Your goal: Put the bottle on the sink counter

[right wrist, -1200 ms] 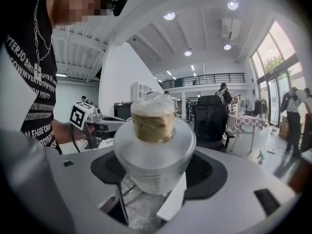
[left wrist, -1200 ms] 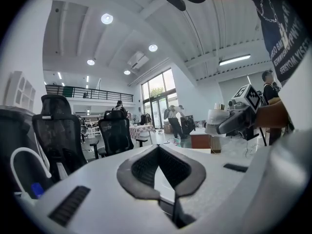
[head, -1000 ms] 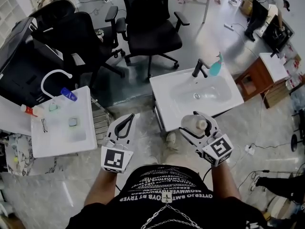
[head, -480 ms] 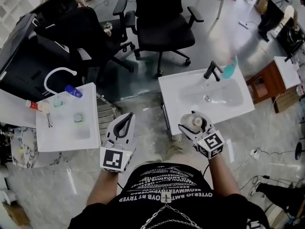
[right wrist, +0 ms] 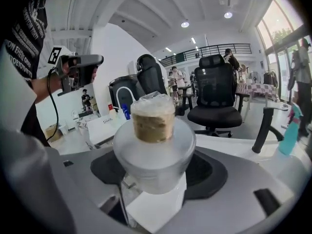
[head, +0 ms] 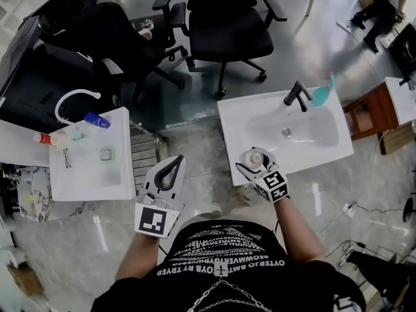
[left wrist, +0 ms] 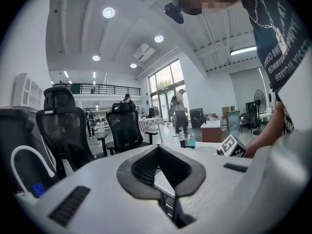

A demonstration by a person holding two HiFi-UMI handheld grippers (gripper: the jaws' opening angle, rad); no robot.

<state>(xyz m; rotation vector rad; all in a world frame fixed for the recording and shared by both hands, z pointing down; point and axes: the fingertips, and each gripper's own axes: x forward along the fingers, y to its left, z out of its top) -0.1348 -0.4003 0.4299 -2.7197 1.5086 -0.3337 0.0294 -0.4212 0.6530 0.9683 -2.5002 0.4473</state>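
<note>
My right gripper (head: pixel 253 162) is shut on a frosted white bottle (head: pixel 252 158) with a tan neck and crinkled top (right wrist: pixel 153 119). In the head view the bottle hangs over the front left corner of the white sink counter (head: pixel 234 125) on the right. That counter has a basin, a black faucet (head: pixel 296 96) and a teal bottle (head: pixel 323 95) beside the faucet. In the right gripper view the bottle's body (right wrist: pixel 154 152) fills the gap between the jaws of the right gripper (right wrist: pixel 155 177). My left gripper (head: pixel 171 169) is held low at the left with nothing in it, its jaws meeting at the tips (left wrist: pixel 161 174).
A second white sink counter (head: pixel 78 181) stands at the left with a white faucet (head: pixel 73 99), a blue bottle (head: pixel 96 119) and a red-capped bottle (head: pixel 47 138). Black office chairs (head: pixel 227 31) stand behind both sinks. A wooden cabinet (head: pixel 367 112) is at the far right.
The right gripper has carried the bottle forward and left, toward the front left corner of the right sink counter. The left gripper has stayed where it was.
</note>
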